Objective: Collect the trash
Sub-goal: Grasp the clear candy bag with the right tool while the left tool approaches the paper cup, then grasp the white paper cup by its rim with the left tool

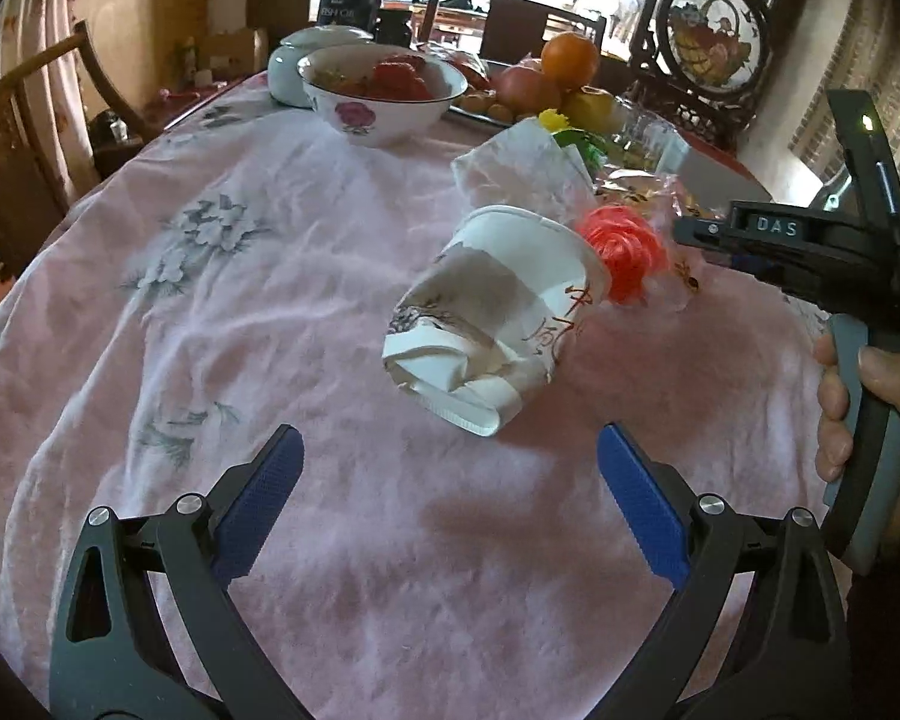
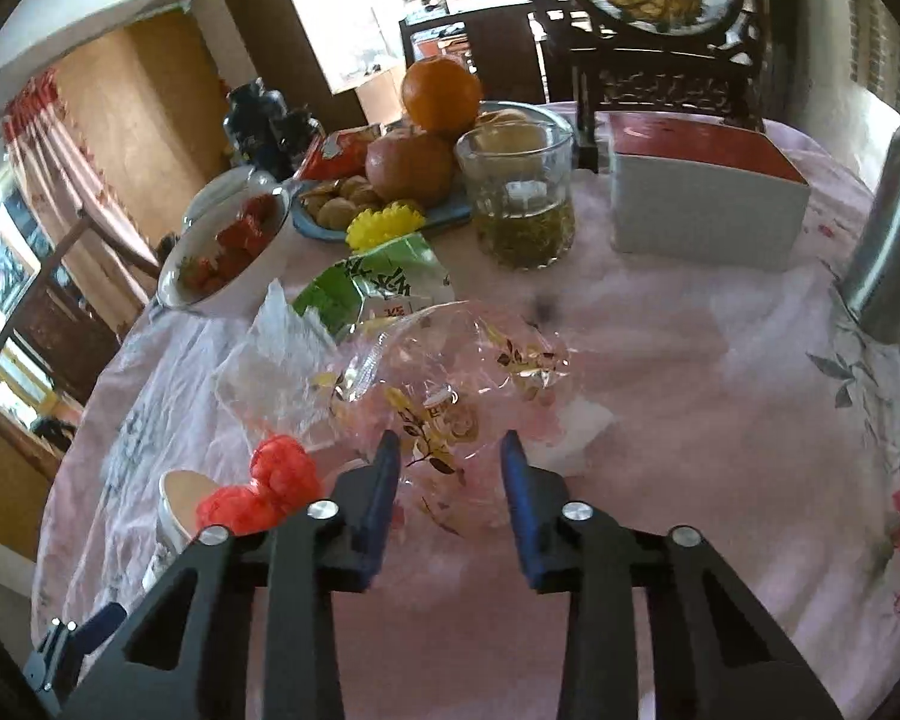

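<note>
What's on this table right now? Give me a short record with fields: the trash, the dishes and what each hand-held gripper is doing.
trash: crushed paper cup on its side; red net; clear plastic wrapper; green packet
dishes: bowl; glass of tea; fruit plate
left hand-held gripper: open, short of the cup
right hand-held gripper: open, around the wrapper's edge
cover: pink floral tablecloth

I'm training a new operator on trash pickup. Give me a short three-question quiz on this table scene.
1. True or false: the crushed paper cup lies on its side.
2. The right gripper has its fingers around: A) the glass of tea B) the clear plastic wrapper C) the orange
3. Fill in: the left gripper is ____.

Key: 1 true; 2 B; 3 open
</note>
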The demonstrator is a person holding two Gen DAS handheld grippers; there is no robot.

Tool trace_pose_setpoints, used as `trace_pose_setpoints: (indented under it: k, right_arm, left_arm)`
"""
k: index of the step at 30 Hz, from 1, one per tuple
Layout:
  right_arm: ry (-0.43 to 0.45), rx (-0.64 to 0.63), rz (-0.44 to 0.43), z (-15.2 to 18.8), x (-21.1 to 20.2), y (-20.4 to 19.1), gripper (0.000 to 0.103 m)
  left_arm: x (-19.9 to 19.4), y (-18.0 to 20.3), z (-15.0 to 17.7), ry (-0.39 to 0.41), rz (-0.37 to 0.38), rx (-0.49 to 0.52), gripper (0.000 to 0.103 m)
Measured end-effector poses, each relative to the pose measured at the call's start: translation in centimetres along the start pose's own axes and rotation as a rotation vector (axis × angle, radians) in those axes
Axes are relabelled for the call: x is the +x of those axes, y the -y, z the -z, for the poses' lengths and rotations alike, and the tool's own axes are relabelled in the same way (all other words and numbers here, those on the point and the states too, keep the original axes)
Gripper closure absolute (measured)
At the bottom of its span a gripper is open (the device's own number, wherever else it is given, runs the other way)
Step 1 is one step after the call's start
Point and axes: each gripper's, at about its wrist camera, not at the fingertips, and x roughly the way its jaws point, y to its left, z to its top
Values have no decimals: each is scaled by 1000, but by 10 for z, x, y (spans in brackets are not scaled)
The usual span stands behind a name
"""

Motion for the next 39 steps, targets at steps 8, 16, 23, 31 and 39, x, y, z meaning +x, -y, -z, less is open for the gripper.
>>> trace_pose_setpoints:
  k: [8, 16, 23, 31, 39]
  right_arm:
    - [113, 103, -59, 23, -58, 30, 85]
    - [169, 192, -104, 60, -93, 55, 86]
    - [281, 233, -204, 70, -123, 74, 86]
    - [319, 268, -173, 71, -132, 99, 86]
    - [301, 253, -179, 70, -127, 95, 86]
  left_arm:
    - [-4, -1, 0, 34, -32, 4, 8]
    - [-17, 18, -1, 81, -77, 85, 8]
    - [-35, 32, -19, 120, -111, 142, 8]
    - [-21, 38, -52, 86, -127, 113, 8]
    - [3, 45, -74, 8, -113, 112, 8]
